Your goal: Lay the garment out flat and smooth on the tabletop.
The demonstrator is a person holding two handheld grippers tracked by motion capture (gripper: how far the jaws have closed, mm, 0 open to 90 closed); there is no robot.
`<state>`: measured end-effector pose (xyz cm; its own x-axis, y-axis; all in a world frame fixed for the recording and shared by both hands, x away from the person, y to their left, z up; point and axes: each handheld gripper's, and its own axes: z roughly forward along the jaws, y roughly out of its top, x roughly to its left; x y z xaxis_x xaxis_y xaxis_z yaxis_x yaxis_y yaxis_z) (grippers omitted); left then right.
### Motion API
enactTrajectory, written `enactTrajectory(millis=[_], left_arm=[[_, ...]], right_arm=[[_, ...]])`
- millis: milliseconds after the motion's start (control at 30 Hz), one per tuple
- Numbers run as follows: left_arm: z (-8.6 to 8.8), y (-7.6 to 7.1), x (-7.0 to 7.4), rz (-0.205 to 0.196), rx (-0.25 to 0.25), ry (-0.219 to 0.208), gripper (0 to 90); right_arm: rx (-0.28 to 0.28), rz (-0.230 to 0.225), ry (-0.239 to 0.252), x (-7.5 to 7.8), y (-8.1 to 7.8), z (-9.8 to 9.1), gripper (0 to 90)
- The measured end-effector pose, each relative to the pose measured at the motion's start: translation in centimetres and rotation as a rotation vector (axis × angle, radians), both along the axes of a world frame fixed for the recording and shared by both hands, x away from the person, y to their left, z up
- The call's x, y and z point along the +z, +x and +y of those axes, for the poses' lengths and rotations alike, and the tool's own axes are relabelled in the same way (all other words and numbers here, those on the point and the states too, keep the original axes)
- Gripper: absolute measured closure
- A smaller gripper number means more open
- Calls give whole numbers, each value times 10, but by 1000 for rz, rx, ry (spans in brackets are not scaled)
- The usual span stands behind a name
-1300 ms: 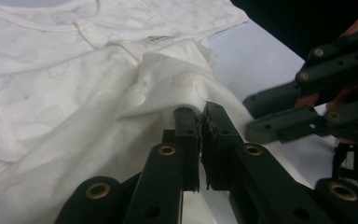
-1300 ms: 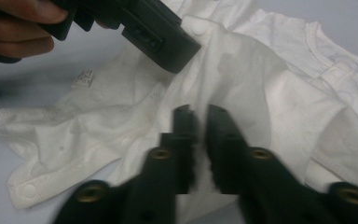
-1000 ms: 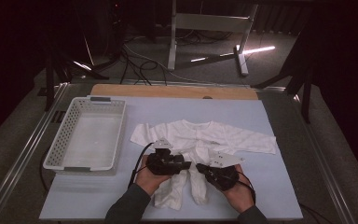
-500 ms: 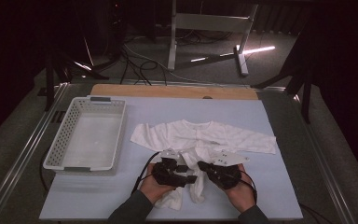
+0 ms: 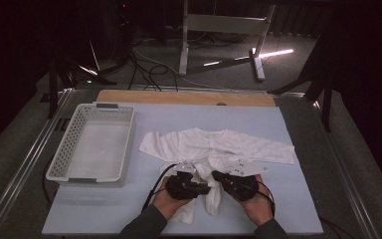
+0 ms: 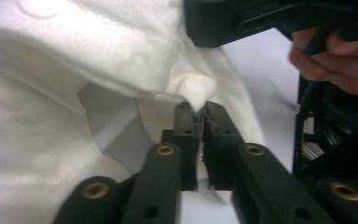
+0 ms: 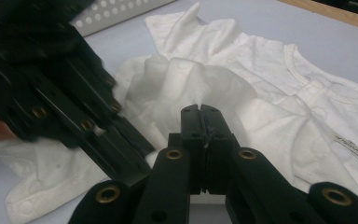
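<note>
A white baby garment (image 5: 214, 144) lies spread on the pale blue table mat (image 5: 288, 199), sleeves out to both sides, its legs bunched at the near end. My left gripper (image 5: 206, 189) sits over that bunched part; its jaws have just been closing and now pinch a fold of the garment (image 6: 135, 60) at the tips of the left gripper (image 6: 200, 106). Close beside it to the right, my right gripper (image 5: 215, 176) is shut on another fold of the garment (image 7: 261, 70) at its own tips, the right gripper (image 7: 200, 108). The left gripper's black body (image 7: 51, 93) crosses the right gripper view.
A white perforated basket (image 5: 59, 164) stands left of the garment. A wooden board (image 5: 184, 97) runs along the mat's far edge. Metal rails border the table. Stand legs and cables lie on the dark floor beyond.
The left hand has shifted slightly right and toward the near edge, up to the right gripper. The garment's legs are more bunched between the two grippers. The right hand has stayed put.
</note>
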<state>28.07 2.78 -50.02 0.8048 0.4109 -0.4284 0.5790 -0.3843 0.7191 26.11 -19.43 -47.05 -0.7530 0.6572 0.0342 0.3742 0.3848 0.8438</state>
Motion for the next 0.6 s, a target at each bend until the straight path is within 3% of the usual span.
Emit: enactTrajectory(millis=[100,133,167,267,500,600], left_arm=[[8,1,5,-4,8,-14,879],[11,2,6,-4,11,-17,881],[15,3,8,-3,22,-27,881],[28,8,13,-5,58,-43,880],[54,20,22,-17,153,-56,878],[59,26,24,-34,194,-27,878]], right_arm=[[-4,4,10,0,0,-1,835],[-11,9,22,0,1,-2,704],[-20,11,26,0,1,-3,630],[-43,8,28,0,3,-5,528],[-75,23,20,-3,5,-10,484],[-73,22,7,-4,6,-10,482]])
